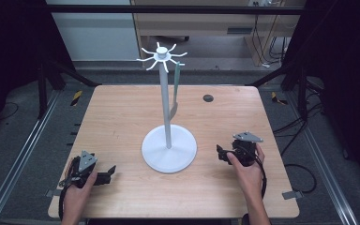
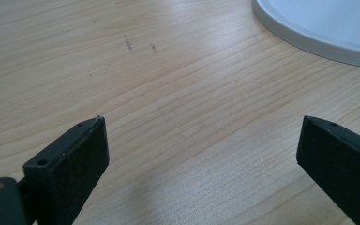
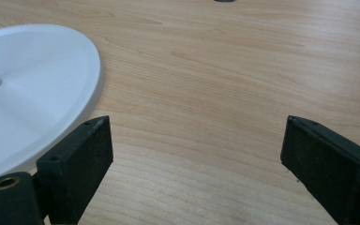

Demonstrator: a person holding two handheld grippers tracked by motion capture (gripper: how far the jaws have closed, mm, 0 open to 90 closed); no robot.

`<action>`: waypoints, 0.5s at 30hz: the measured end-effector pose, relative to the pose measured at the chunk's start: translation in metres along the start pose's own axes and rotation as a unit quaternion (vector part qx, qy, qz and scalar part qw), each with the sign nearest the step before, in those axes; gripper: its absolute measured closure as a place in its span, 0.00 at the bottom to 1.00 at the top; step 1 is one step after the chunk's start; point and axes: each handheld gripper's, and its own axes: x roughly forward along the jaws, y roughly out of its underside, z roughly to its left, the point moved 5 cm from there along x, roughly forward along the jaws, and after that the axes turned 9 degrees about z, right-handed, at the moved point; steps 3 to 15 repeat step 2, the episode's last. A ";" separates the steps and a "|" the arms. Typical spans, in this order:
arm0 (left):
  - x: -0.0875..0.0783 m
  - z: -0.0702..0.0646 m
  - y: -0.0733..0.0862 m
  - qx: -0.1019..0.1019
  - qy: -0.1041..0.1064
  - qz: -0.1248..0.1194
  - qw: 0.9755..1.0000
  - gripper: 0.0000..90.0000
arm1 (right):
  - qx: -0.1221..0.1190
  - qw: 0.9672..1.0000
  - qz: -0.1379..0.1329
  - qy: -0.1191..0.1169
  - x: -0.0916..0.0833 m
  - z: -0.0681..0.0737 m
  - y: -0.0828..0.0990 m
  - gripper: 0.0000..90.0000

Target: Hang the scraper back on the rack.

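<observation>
We read no writing or labels anywhere. Left of the white stand (image 1: 168, 149), our left gripper (image 1: 110, 174) rested on the pale, grained wooden surface (image 1: 122, 112), its flat black jaws wide apart on nothing. The stand had a smooth round base, a slim pole and spoked hooks, one carrying a hanging grey-green utensil (image 1: 175, 89). Right of the stand's base, our right gripper (image 1: 221, 154) had its jaws spread open, empty.

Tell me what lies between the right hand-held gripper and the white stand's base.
Bare wood: in the high view, only open tabletop separates the right hand-held gripper from the stand's base.
</observation>
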 end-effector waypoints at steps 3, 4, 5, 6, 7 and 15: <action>0.000 0.000 0.000 0.000 0.001 0.000 1.000 0.02 | 0.002 1.000 0.004 -0.001 0.001 -0.002 0.004 0.11; 0.000 0.000 0.000 0.000 0.001 0.000 1.000 0.02 | 0.002 1.000 0.004 -0.001 0.001 -0.002 0.004 0.11; 0.000 0.000 0.000 0.000 0.001 0.000 1.000 0.02 | 0.002 1.000 0.004 -0.001 0.001 -0.002 0.004 0.11; 0.000 0.000 0.000 0.000 0.001 0.000 1.000 0.02 | 0.002 1.000 0.004 -0.001 0.001 -0.002 0.004 0.11; 0.000 0.000 0.000 0.000 0.001 0.000 1.000 0.02 | 0.002 1.000 0.004 -0.001 0.001 -0.002 0.004 0.11; 0.000 0.000 0.000 0.000 0.001 0.000 1.000 0.02 | 0.002 1.000 0.004 -0.001 0.001 -0.002 0.004 0.11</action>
